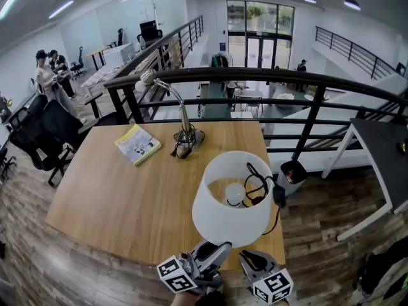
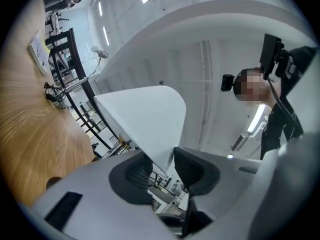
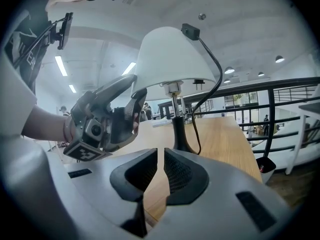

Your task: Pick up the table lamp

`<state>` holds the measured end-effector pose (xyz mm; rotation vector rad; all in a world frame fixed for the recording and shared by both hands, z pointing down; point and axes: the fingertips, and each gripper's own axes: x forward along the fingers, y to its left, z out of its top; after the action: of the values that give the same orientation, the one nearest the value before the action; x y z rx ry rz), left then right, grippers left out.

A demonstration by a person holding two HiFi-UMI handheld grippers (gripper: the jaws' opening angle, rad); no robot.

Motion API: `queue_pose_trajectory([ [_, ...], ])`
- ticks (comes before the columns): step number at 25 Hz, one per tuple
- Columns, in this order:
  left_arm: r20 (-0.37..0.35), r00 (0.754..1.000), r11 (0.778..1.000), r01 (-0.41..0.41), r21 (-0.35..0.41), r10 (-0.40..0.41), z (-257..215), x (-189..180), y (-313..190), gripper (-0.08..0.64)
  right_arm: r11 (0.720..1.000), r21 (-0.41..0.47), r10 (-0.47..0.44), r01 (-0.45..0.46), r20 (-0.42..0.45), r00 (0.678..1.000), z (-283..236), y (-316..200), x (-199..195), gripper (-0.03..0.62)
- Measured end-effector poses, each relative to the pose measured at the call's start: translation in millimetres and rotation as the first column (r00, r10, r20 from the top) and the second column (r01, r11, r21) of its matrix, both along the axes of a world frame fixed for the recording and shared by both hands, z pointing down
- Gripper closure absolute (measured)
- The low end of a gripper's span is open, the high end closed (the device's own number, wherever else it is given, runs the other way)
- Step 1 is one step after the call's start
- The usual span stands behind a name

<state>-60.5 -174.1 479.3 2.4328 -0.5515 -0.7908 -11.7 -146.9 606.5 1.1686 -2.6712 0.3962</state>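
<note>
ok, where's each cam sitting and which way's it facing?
Head view: on the person's head, looking steeply down at the table and table lamp; left gripper and right gripper at the bottom edge.
Left gripper view: on the left gripper, tilted up along its jaws, shut on the shade rim; the person shows behind.
Right gripper view: on the right gripper, roughly level across the table; own jaws shut and empty.
Shared: head and right gripper views both show the left gripper on the shade.
</note>
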Motion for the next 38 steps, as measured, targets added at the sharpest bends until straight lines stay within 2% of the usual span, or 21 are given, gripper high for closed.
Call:
queue_pose_trajectory([
  [7, -0.021, 0.998, 0.998, -0.061, 0.010, 0.061, -8, 7, -6, 0.460, 1.000, -0.004, 0.020, -0.020, -0.005, 1.000, -1, -10, 1, 0.537],
  [17, -0.027, 0.998, 0.999, -0.049, 0.000, 0.049, -23, 3, -37, 0.469, 0.998, -0.001, 0.068, -0.068, -0.037, 0.997, -10, -37, -2, 0.535],
  [26, -0.078, 0.993, 0.996, -0.086, -0.013, 0.085, -32, -6, -66, 0.491, 0.992, 0.009, 0.123, -0.123, -0.057, 0.991, -14, -68, -10, 0.535],
  [33, -0.108, 0.990, 0.995, -0.096, -0.010, 0.095, -38, -8, -82, 0.503, 0.992, -0.010, 0.121, -0.122, -0.066, 0.990, -6, -87, -20, 0.534],
  [38, -0.136, 0.988, 0.997, -0.080, -0.015, 0.077, -40, -12, -94, 0.511, 0.992, -0.037, 0.115, -0.117, -0.056, 0.992, -2, -106, -24, 0.492],
])
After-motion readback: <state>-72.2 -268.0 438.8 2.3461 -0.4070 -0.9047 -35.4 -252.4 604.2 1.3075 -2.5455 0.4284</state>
